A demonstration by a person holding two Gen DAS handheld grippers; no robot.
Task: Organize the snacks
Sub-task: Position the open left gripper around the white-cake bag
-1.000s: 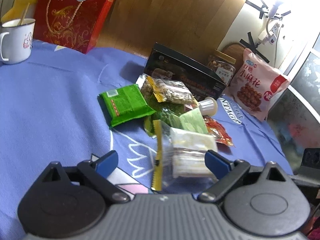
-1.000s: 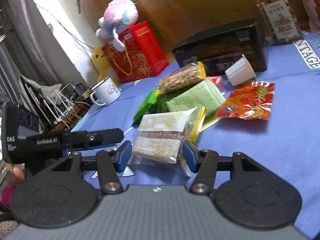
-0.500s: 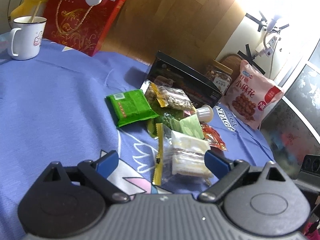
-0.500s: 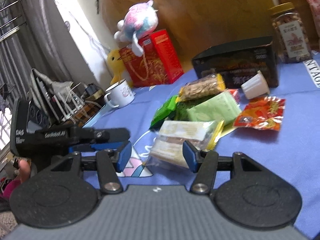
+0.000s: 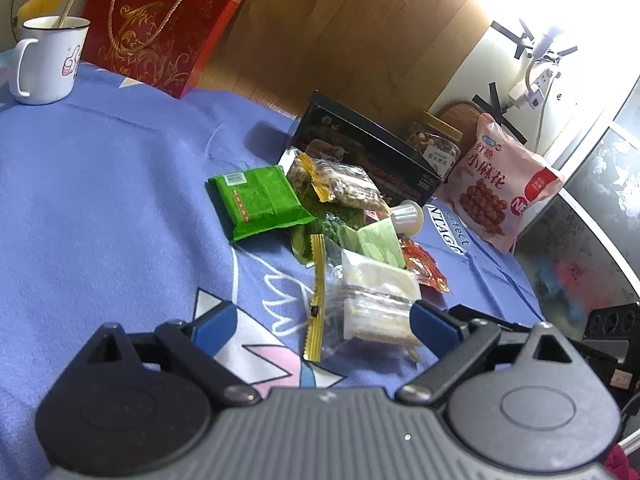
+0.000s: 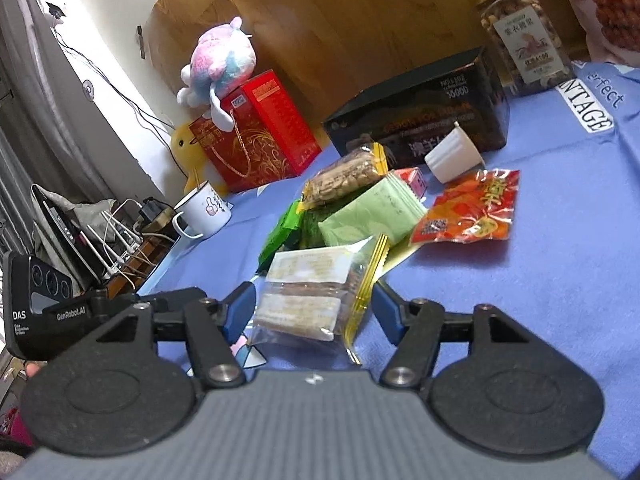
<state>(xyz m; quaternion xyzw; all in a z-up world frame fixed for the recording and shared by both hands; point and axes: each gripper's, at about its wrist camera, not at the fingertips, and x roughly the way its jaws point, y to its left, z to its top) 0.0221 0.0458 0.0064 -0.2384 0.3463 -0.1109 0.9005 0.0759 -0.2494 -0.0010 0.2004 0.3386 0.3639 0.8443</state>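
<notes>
A pile of snacks lies on the blue cloth (image 5: 100, 200). Nearest is a clear bag of wafer bars with a yellow edge (image 5: 372, 300) (image 6: 316, 296). Behind it lie a dark green packet (image 5: 258, 200), a pale green packet (image 6: 372, 212), a bag of nuts (image 5: 344, 188) (image 6: 344, 176), a red packet (image 6: 472, 212) and a small white cup on its side (image 6: 452, 156). My left gripper (image 5: 324, 324) is open, its blue pads wide either side of the wafer bag. My right gripper (image 6: 314, 312) is open around the same bag's near end.
A black box (image 6: 420, 120), a jar of nuts (image 6: 524, 48) and a pink snack bag (image 5: 500, 184) stand behind the pile. A red gift box (image 5: 160, 28) and a white mug (image 5: 48, 64) stand far left. A plush toy (image 6: 220, 64) sits on the red box.
Both grippers have pulled back and shifted a little, so the pile looks further off in the left view. The right gripper's jaws have widened around the wafer bag. The snacks have not moved.
</notes>
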